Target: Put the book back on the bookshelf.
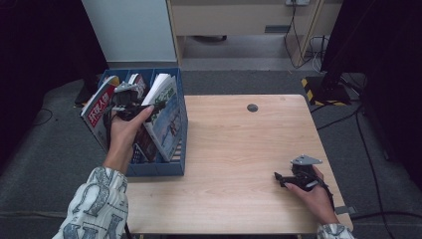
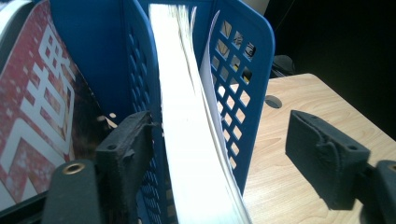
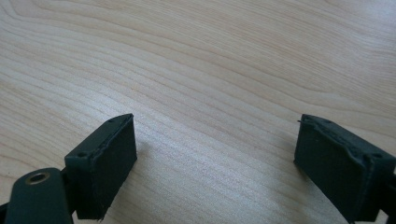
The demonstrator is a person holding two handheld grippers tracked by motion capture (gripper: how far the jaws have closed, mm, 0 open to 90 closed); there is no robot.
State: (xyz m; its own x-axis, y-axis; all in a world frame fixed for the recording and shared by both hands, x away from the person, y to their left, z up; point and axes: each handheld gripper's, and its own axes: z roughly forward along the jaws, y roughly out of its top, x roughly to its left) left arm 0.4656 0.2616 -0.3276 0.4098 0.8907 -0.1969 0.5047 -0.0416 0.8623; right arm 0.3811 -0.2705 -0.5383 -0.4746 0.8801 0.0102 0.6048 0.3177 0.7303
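Note:
A blue file rack [image 1: 158, 169] stands on the left end of the wooden table [image 1: 234, 144]. It holds a red-covered magazine [image 1: 98, 107] in its left slot and a thick white-edged book [image 1: 164, 104] in its right slot. My left gripper [image 1: 130, 99] hovers over the rack's top. In the left gripper view its jaws stand wide, open [image 2: 224, 156], straddling the book's page edge [image 2: 187, 130] and the rack's lattice wall [image 2: 243, 84]; the right pad [image 2: 322, 158] hangs clear over the table. My right gripper [image 1: 280, 178] rests low near the table's front right, open [image 3: 215, 163] over bare wood.
A round cable hole [image 1: 253, 107] sits near the table's far edge. Beyond the table are a white panel [image 1: 129, 30], a wooden cabinet [image 1: 239, 20], floor cables and a yellow-black striped stand base [image 1: 313, 89]. The red magazine [image 2: 37, 107] leans beside my left pad [image 2: 128, 154].

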